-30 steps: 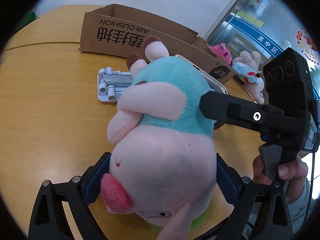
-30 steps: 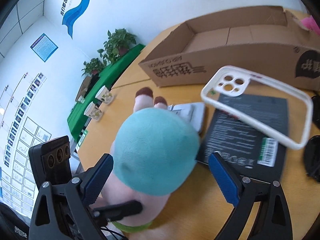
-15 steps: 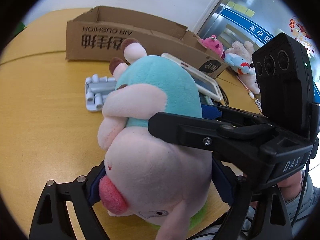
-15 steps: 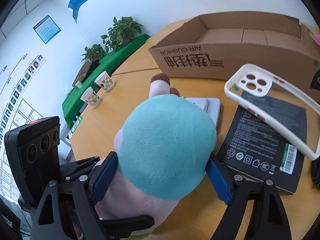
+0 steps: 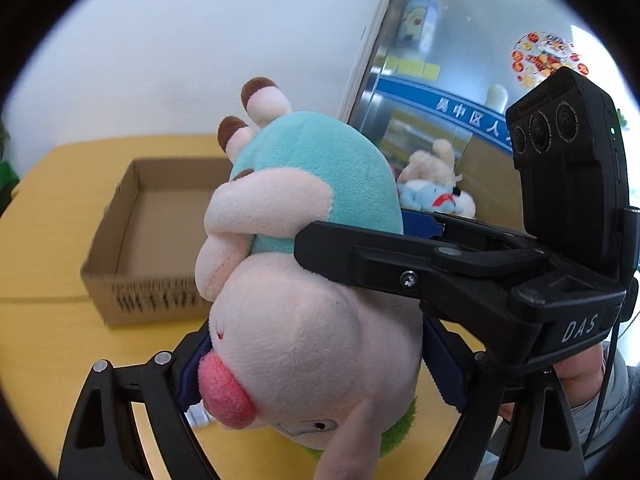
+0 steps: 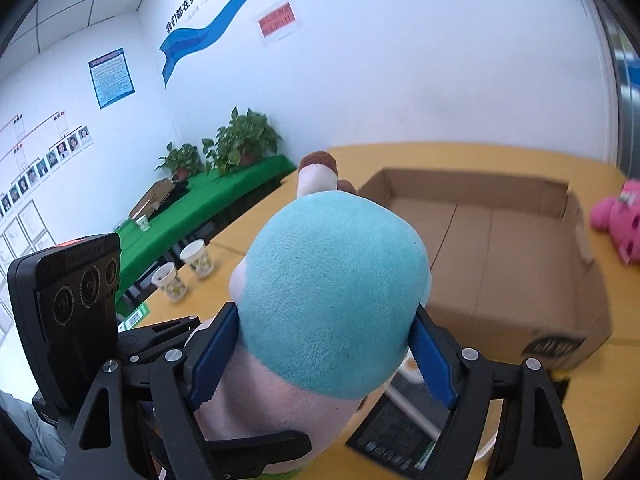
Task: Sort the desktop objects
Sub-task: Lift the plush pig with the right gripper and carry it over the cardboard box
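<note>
A plush toy (image 5: 312,320) with a pink head, teal body and brown-tipped feet hangs in the air above the yellow table (image 5: 48,344). My left gripper (image 5: 316,364) is shut on its pink head, blue pads pressed into both sides. In the right wrist view my right gripper (image 6: 324,356) is shut on the teal body (image 6: 332,300). One finger (image 5: 400,256) of the right gripper crosses the toy in the left wrist view. Beyond the toy stands an open cardboard box (image 5: 152,300), seen lower down (image 6: 520,300) with its bare inside showing.
A pink plush (image 6: 616,220) lies right of the box. More soft toys (image 5: 432,188) sit by the glass wall. A black booklet (image 6: 392,432) lies under the toy. Two paper cups (image 6: 196,258) stand at the table's left edge. A person's hand (image 5: 576,372) grips the right handle.
The right jaws closed onto the teal body. Both grippers then rose with the toy, so the table, the grey stand and the phone case dropped low or out of view.
</note>
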The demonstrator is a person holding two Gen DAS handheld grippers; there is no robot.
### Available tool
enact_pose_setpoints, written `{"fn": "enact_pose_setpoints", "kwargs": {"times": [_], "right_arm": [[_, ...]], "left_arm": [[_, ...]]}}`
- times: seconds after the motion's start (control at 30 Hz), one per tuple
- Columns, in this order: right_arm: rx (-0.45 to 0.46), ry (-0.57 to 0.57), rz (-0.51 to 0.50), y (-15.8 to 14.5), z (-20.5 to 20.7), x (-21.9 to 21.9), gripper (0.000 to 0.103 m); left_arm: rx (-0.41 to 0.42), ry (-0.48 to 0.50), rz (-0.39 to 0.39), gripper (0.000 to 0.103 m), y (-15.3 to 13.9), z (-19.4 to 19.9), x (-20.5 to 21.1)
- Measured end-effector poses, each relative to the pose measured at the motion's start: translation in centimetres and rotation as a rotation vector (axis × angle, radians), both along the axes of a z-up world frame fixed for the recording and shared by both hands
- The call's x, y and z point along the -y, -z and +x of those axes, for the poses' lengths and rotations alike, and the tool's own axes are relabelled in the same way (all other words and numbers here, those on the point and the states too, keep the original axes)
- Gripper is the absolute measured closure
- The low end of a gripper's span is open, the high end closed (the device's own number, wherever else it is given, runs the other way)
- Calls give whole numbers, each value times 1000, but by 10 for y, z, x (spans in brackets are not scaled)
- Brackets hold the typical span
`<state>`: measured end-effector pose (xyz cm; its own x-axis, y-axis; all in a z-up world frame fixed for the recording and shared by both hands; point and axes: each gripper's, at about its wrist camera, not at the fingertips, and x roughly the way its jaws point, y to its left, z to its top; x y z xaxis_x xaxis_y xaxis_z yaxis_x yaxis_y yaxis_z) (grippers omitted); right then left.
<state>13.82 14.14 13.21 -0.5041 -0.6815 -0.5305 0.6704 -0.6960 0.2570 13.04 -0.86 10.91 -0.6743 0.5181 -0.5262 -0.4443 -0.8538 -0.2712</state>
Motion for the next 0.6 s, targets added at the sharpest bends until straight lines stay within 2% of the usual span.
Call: {"fn": "enact_pose_setpoints", "kwargs": {"times": [0.2,0.6], "right_arm": [[-116,27,2,-43,-20,1,23],[-266,5,-16,-105,-65,22,23]], "left_arm": [[-90,8,3,13,-31,-27,3],[-241,-12,-16,13,-81,-85,8]]}}
